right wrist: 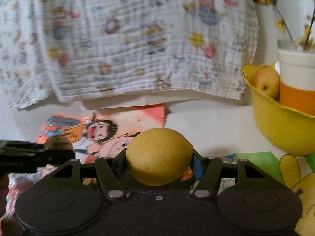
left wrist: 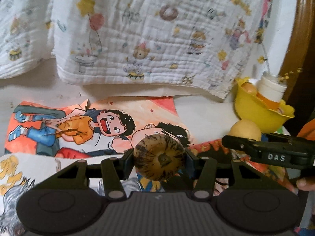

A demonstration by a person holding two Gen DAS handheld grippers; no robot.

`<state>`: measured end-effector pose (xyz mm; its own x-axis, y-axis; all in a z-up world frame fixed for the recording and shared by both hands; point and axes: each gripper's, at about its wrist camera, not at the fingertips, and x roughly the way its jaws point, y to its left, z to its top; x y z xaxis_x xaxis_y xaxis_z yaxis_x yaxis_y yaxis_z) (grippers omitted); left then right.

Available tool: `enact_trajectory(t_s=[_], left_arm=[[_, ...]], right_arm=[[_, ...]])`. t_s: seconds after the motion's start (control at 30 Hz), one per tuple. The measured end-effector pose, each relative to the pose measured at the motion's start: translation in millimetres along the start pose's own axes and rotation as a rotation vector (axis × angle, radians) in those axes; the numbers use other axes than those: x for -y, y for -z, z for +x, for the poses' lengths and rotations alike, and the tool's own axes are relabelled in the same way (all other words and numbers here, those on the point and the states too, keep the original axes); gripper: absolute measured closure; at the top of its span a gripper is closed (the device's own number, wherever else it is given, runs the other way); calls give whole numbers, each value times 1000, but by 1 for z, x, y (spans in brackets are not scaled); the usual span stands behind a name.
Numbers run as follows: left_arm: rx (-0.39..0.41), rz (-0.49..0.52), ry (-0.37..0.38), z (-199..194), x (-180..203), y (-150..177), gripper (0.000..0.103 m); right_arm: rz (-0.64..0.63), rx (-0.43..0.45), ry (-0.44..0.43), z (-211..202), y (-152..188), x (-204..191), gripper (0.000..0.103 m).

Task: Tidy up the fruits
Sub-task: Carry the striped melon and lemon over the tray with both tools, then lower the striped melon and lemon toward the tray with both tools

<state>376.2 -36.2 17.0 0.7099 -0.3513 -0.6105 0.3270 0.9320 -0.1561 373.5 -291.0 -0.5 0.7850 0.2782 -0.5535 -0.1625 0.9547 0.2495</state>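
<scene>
Gripping a brown speckled fruit, left gripper jaws pinch its sides above the bench — right gripper jaws clamp a lemon, left of the yellow bowl — apple inside.

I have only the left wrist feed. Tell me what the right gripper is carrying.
Observer: The right gripper is shut on a yellow lemon, plain in the right wrist view.
Operator: Report what is in the yellow bowl; my view of it is partly blocked.
Observer: The right wrist view shows a small yellowish apple-like fruit inside the yellow bowl, beside an orange and white cup.
Operator: Say what that cup holds.
Observer: Thin stems with small yellow flowers rise out of it.
Operator: Confirm my own load.
Observer: The left gripper is shut on a brown mottled fruit.
</scene>
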Motion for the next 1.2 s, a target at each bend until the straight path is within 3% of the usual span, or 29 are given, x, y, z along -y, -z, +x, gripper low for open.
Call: enact_trajectory(t_s=[0.2,0.5,0.83,1.2], left_arm=[[40,-16,18,-45,12,20,46],[58,-7,33,-92,25,67,46],[35,29,27,-119,34,121,46],[-43,49,0,-115,40,139,46]], right_arm=[[-111,19,-57,-53,18,-16,38],[-204,11,-134,-97,60,-41,38],[-270,-11,-127,-113,90,-50,38],[-256,-54,-114,-108,98,-48,38]])
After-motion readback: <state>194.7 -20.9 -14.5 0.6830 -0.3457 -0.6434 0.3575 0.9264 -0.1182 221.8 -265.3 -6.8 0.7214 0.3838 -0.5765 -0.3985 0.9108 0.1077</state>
